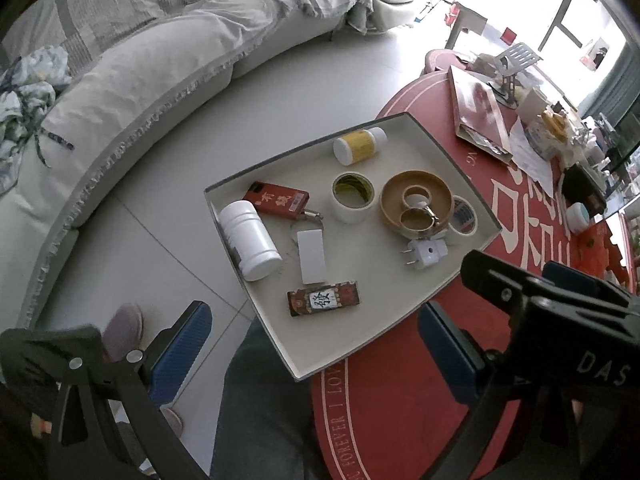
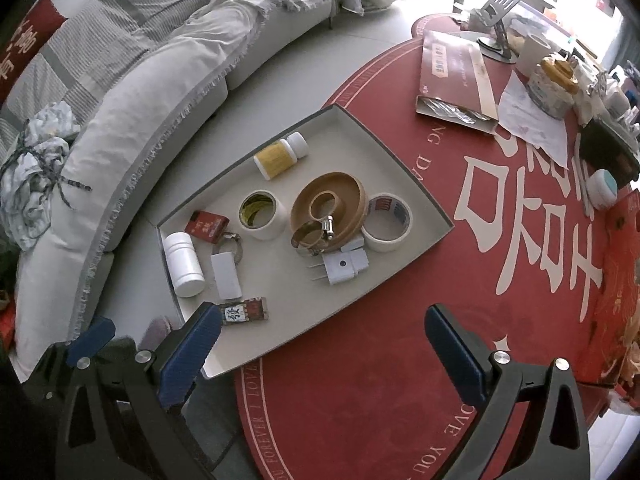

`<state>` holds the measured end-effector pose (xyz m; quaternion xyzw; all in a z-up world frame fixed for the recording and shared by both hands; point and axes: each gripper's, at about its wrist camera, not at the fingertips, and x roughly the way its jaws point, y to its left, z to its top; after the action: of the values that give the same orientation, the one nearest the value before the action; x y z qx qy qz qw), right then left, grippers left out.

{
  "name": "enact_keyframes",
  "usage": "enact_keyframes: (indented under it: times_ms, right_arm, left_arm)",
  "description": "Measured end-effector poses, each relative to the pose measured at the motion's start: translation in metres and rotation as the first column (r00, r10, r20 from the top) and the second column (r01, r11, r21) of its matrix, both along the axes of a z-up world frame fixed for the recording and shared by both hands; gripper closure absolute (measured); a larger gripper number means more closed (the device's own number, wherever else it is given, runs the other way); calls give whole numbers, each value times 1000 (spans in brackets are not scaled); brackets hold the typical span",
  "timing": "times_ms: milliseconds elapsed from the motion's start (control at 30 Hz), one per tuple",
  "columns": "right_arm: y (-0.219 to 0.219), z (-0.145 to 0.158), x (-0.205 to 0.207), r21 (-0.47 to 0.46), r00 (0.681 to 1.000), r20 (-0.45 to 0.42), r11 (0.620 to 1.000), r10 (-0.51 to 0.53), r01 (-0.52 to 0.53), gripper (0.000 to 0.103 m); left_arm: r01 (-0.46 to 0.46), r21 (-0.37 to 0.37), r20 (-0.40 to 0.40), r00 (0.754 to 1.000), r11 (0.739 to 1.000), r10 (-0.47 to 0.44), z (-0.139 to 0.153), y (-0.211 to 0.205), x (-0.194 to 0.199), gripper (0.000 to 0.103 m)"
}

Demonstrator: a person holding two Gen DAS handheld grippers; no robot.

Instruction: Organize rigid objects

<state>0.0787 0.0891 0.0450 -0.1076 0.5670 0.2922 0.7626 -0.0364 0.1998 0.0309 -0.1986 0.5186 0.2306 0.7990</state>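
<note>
Both claws hang above the near edge of the red table [image 2: 400,360], spread wide and holding nothing: the left gripper [image 1: 316,340] over the person's knee [image 1: 264,400], the right gripper [image 2: 324,340] over the tablecloth. Each has two ribbed blue pads [image 2: 192,356].

Just beyond lies a shallow grey tray [image 2: 400,272], one corner overhanging the table. Nearest in it is a flat printed tile [image 1: 323,298], then a white card [image 1: 311,255] on a key ring and a white plug [image 1: 426,254]. Two white bottles lie on their sides: a plain one [image 1: 252,240] at the left, a yellow-labelled one [image 1: 360,145] at the far end. A red lighter box [image 1: 276,199] sits by the plain bottle. There are two pale tape rolls [image 2: 262,214] and a brown ring dish [image 2: 348,200] holding a metal clamp [image 2: 316,236].

Farther off, a brown box [image 2: 452,76], papers and jars crowd the table; a grey sofa [image 2: 160,80] curves behind.
</note>
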Motion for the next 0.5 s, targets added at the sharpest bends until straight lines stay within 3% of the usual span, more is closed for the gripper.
enact_keyframes:
  times_ms: [500]
  right_arm:
    - [0,-2,1,-10,1000,-12,1000,-4,4,1]
  left_arm:
    - [-5,-10,-20,1000,1000,5,-5,1,-1,0]
